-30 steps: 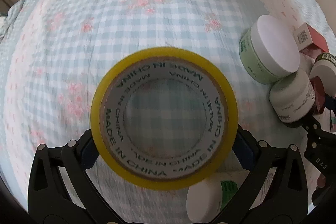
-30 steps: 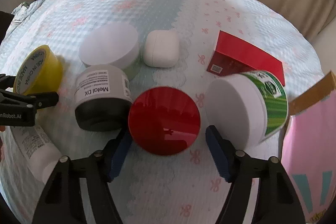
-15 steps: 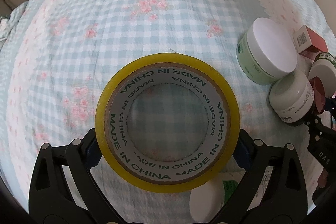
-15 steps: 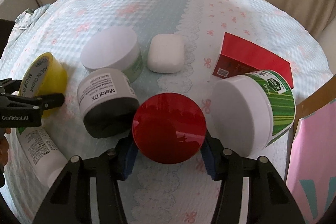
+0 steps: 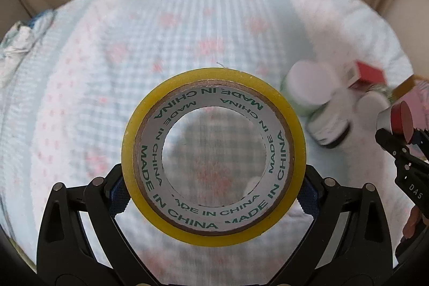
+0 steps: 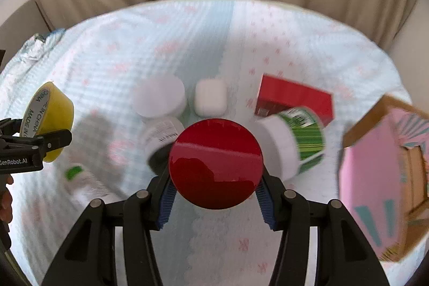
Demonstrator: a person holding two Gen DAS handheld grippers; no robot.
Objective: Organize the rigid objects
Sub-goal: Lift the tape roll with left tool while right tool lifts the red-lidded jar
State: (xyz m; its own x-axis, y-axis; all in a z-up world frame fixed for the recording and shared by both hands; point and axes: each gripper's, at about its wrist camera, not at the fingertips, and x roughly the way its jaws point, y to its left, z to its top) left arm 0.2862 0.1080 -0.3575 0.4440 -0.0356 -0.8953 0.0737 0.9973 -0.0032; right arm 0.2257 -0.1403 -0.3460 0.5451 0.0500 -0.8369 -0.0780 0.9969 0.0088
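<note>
Both hands were mid-carry above the bed: the left gripper (image 5: pixel 213 195), jaws clamped on the tape roll (image 5: pixel 213 154), the right gripper (image 6: pixel 215 195) gripping the red-lidded jar (image 6: pixel 215 164) (both lifted clear). Next, probably, the pink box (image 6: pixel 375 178).

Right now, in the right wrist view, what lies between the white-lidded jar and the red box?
A small white rounded case lies on the cloth between the white-lidded jar and the red box, in the right wrist view.

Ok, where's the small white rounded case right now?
In the right wrist view the white case lies on the cloth beyond the red-lidded jar, between the white-lidded tub and the red box.
</note>
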